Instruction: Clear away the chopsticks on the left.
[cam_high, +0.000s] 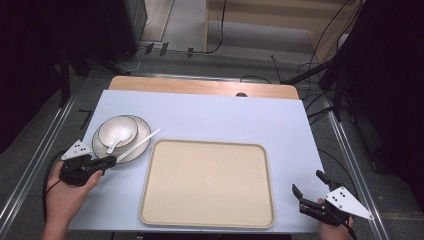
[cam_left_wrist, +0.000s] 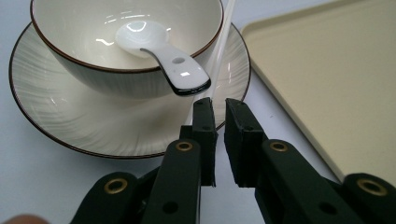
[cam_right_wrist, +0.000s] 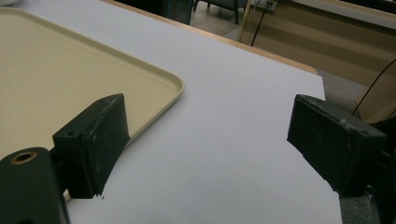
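White slender chopstick (cam_high: 138, 145), glossy, across plate (cam_high: 142, 131)

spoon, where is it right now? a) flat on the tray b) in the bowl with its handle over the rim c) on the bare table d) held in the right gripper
b: the spoon lies in the bowl, its handle sticking out over the rim, and the bowl stands on the plate.

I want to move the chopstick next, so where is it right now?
In the high view the white chopstick lies slanted across the plate's right rim, left of the tray, its near end between the left claw's tips.
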